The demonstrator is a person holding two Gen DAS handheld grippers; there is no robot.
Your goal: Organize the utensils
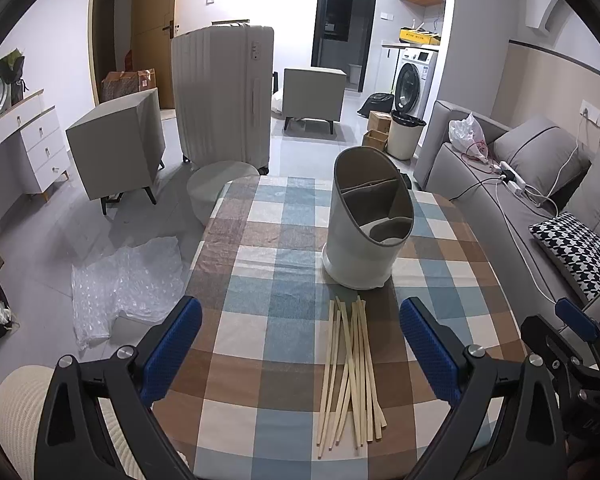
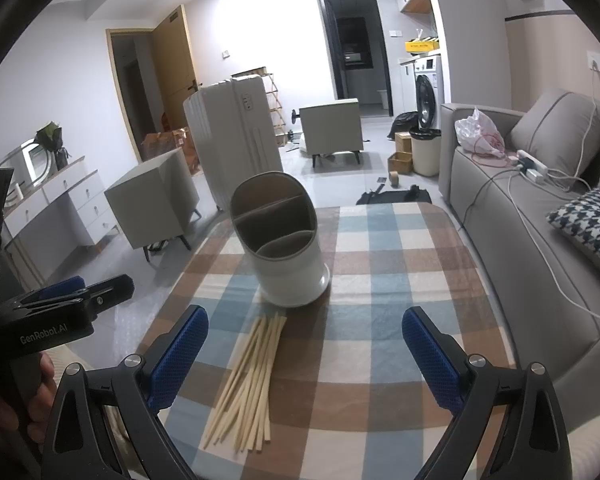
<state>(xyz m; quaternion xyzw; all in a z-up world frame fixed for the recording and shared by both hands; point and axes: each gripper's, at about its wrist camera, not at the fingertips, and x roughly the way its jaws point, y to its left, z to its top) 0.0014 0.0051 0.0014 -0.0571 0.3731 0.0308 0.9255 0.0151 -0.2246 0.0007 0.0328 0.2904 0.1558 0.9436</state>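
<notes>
**Nothing sorted yet: every chopstick still to go**

Left wrist view: your left gripper (image 1: 300, 348) hovers, fingers wide apart and empty. The chopsticks (image 1: 350, 376) lie bundled near the table's (image 1: 260, 344) near edge, just before the holder (image 1: 366, 220), whose compartments look empty.

Right wrist view: your right gripper (image 2: 306, 354) is spread too, holding nothing. The chopsticks (image 2: 248, 380) lie toward the table's (image 2: 380, 320) left edge; the holder (image 2: 282, 240) stands upright just beyond.
</notes>
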